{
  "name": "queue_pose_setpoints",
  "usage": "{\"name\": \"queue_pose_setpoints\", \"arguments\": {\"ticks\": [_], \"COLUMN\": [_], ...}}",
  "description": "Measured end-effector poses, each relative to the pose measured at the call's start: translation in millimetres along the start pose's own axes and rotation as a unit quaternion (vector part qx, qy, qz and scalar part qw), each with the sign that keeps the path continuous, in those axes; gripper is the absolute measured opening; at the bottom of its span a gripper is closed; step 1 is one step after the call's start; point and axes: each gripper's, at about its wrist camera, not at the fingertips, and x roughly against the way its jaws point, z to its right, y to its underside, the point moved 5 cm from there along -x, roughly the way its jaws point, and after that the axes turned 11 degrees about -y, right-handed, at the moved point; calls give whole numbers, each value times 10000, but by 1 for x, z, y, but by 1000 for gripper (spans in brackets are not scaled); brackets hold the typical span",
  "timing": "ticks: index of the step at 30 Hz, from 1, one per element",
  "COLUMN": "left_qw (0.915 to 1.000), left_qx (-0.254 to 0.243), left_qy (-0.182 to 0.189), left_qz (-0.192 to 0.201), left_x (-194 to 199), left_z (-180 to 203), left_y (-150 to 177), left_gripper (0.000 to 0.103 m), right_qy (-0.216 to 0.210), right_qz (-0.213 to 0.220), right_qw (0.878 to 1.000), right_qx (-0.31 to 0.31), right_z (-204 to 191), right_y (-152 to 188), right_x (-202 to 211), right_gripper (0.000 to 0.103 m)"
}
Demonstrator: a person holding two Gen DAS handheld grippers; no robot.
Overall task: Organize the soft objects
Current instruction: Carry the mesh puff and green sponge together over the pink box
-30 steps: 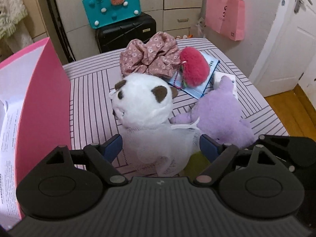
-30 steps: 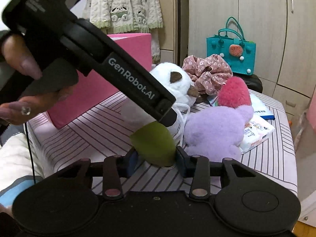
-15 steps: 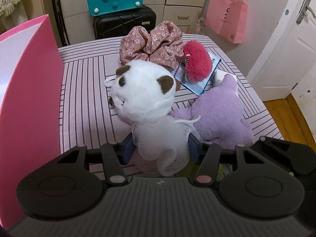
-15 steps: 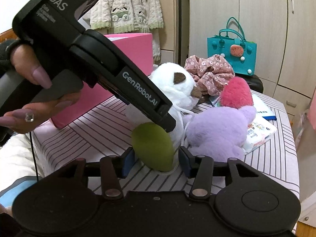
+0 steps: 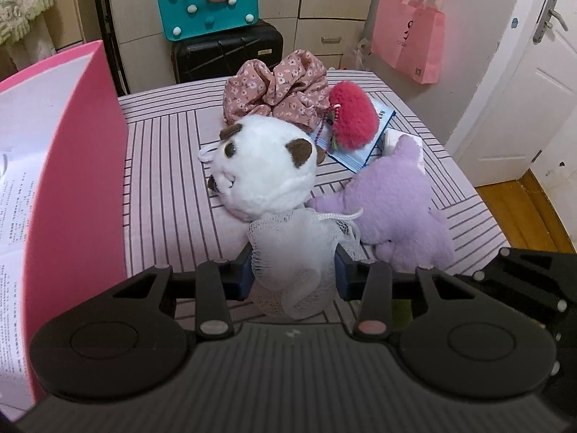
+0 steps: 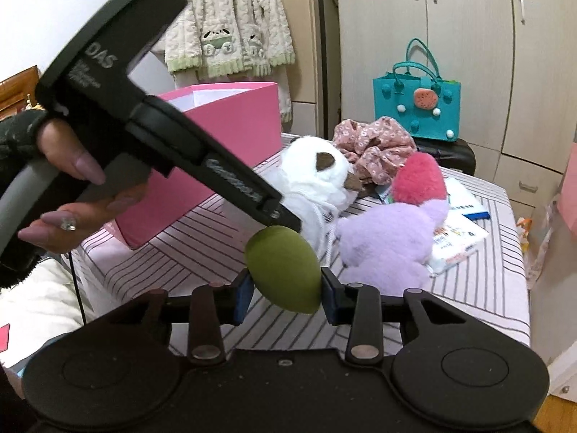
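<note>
Your right hand-held gripper [image 6: 285, 294] is closing on the green egg-shaped sponge [image 6: 283, 269], its long axis tilted, narrow end lower right. Your left hand-held gripper [image 5: 294, 272], closing, squeezes the white mesh puff [image 5: 295, 256] at frame centre.

The left wrist camera sits close behind its own fingers, tilted steeply down over the striped table [image 5: 166, 166], facing the far wardrobe and teal bag [image 5: 207, 0]. The right wrist camera looks from the near right, angled lower and leftward. Both share the white plush [image 5: 263, 169] [image 6: 313, 176], purple plush [image 5: 396, 202] [image 6: 389, 241] and pink box [image 5: 75, 166] [image 6: 230, 122]
</note>
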Motion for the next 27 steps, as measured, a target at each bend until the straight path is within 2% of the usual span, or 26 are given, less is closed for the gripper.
{"name": "queue_pose_setpoints", "arguments": {"ticks": [7,13,21,27], "left_qw": [9998,9985,9945,9906], "left_qx": [-184,-313,-671,-865], "left_qy": [65,399,540,574], "left_qz": [64,-199,-602,-893], "left_x": [27,52,86,110], "left_z": [1,0,-6,-18], "left_y": [7,11,28,44], "left_gripper": [42,41,41,41], "right_qy": [-49,-324,-872,-1222], "right_qz": [-434,-817,-1275,-1354], "right_qw": [9987,9953,9863,9820], "right_qx": [-253,-409,-580,-495], "right_z": [4,0,-17,-38], "right_y": [-4,-12,-22,-40], "right_x": [11,20,29,36], "right_gripper": [44,44,44,44]}}
